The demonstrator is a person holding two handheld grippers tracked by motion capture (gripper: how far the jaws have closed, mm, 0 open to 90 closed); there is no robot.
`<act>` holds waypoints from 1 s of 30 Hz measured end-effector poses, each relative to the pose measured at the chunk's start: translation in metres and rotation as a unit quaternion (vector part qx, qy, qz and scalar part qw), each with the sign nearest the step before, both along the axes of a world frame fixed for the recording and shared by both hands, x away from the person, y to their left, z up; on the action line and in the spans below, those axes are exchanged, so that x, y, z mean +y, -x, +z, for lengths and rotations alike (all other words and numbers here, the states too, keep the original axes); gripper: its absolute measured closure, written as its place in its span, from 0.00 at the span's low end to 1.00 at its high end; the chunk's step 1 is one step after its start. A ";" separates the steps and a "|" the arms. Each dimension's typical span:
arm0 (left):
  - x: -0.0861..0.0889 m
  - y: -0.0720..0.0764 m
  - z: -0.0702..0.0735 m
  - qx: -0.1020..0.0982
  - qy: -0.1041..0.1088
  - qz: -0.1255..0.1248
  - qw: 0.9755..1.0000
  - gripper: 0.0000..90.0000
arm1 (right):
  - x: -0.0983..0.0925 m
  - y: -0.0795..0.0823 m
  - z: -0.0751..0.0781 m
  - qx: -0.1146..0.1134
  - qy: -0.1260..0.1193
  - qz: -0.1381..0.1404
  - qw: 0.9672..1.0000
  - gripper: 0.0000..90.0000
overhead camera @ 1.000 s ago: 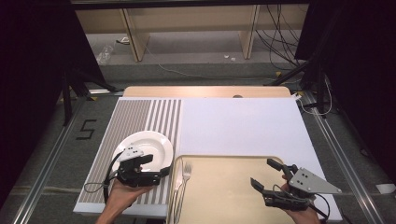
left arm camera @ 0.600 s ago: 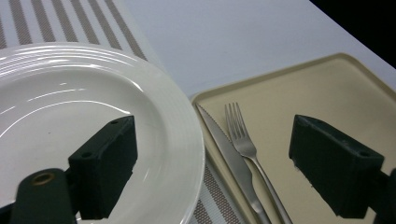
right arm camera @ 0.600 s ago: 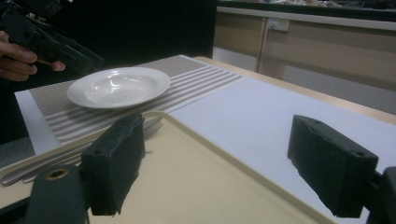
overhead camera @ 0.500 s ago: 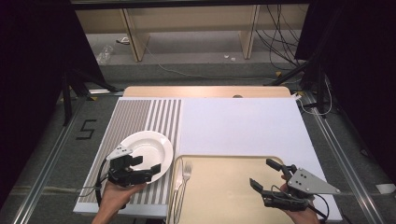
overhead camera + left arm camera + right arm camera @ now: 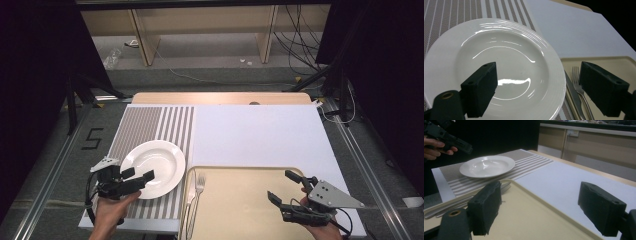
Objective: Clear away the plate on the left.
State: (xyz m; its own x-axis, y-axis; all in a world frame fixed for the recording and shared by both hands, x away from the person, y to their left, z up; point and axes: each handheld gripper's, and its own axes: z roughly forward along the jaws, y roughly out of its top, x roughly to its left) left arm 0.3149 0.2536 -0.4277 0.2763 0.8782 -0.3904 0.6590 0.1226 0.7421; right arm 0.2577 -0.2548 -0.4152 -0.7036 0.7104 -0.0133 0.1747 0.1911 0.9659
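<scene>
A white plate [image 5: 152, 167] lies on the striped placemat [image 5: 150, 125] at the left of the table. My left gripper [image 5: 138, 175] hovers over the plate's near-left rim, open, with nothing between its jaws. In the left gripper view the plate [image 5: 506, 57] spreads out beneath the open left gripper [image 5: 536, 82]. A fork [image 5: 199, 187] and a knife [image 5: 190, 200] lie along the left edge of the beige tray [image 5: 240, 200]. My right gripper [image 5: 281, 185] stands open and empty over the tray's near-right part. The right gripper view shows the tray [image 5: 529, 217] and, farther off, the plate [image 5: 486, 166].
A white mat [image 5: 260, 135] covers the table's right half beyond the tray. The wooden table edge [image 5: 220, 97] runs along the far side. Shelving and cables stand on the floor behind. Dark curtains flank both sides.
My left gripper has drawn back to the left, off the plate's middle toward its near-left rim. The plate and the right gripper stay where they were.
</scene>
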 end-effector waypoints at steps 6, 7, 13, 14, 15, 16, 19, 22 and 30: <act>0.005 0.001 -0.004 0.011 -0.007 0.011 1.000 0.17 | 0.001 0.001 0.000 0.000 0.002 0.000 1.000 0.22; 0.007 0.002 -0.005 0.012 -0.007 0.012 1.000 0.17 | 0.001 0.001 0.000 0.000 0.002 0.000 1.000 0.22; 0.024 0.009 -0.010 0.017 0.014 0.048 0.999 0.17 | 0.000 0.001 0.000 -0.001 0.003 0.000 1.000 0.22; 0.027 0.009 -0.010 0.016 0.027 0.057 0.998 0.17 | 0.001 0.001 0.000 -0.001 0.003 0.000 1.000 0.22; 0.029 0.010 -0.011 0.019 0.036 0.065 0.997 0.17 | 0.001 0.000 0.000 0.001 0.002 -0.001 1.000 0.22; 0.031 0.011 -0.013 0.023 0.045 0.070 0.996 0.17 | 0.001 0.000 0.000 0.001 0.002 -0.001 1.000 0.22; 0.035 0.011 -0.017 0.037 0.072 0.083 0.993 0.17 | 0.002 0.001 0.000 -0.002 0.005 0.001 1.000 0.22; 0.038 0.011 -0.017 0.038 0.073 0.100 0.992 0.17 | 0.002 0.001 0.000 -0.001 0.004 0.001 1.000 0.22; 0.046 0.010 -0.024 0.071 0.108 0.129 0.983 0.17 | 0.002 0.001 0.001 0.000 0.004 0.001 1.000 0.22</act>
